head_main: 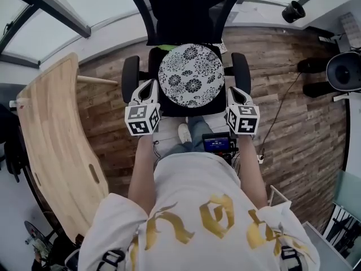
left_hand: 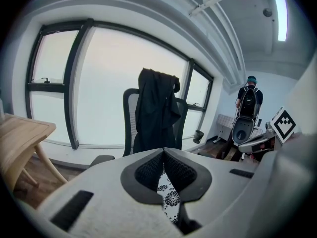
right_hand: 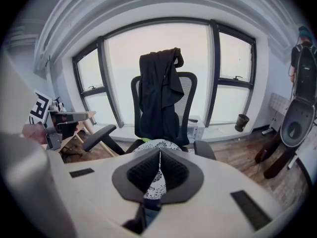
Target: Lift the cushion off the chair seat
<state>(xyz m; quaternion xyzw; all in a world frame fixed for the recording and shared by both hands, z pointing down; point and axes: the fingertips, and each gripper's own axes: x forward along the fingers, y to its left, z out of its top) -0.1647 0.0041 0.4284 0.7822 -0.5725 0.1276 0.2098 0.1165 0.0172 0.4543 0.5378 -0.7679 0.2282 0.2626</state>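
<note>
Your left gripper (head_main: 149, 84) has its jaws pressed together with nothing between them; in the left gripper view (left_hand: 163, 155) the dark, ribbed pads meet along a thin seam inside a smooth pale shell. Your right gripper (head_main: 232, 90) is the same: its jaws are closed and empty, the ribbed pads touching (right_hand: 159, 155). Each carries a cube with square black-and-white markers at its back.

The cushion (head_main: 192, 75) lies flat on the chair seat (head_main: 169, 109), between the two gripper tips. It is round and thin, of white fabric printed with dark flower rosettes. Your left tip stands just beside its left rim and your right tip just beside its right rim; whether either touches it cannot be made out. A lime-green sliver (head_main: 167, 47) shows at the cushion's far edge.

The chair is a black office chair with a mesh back and two padded, rounded armrests (head_main: 130, 78), one just outside each gripper. A limp black jacket (right_hand: 158, 93) hangs over the backrest.

To your left, a long, curved board of pale wood (head_main: 53, 145) rests on the plank floor (head_main: 293, 95). To your right stands a dark round-shelled object (head_main: 345, 71). Tall dark-framed windows (right_hand: 163, 58) stand behind the chair, and in the left gripper view a person with a backpack (left_hand: 247, 100) stands far off.
</note>
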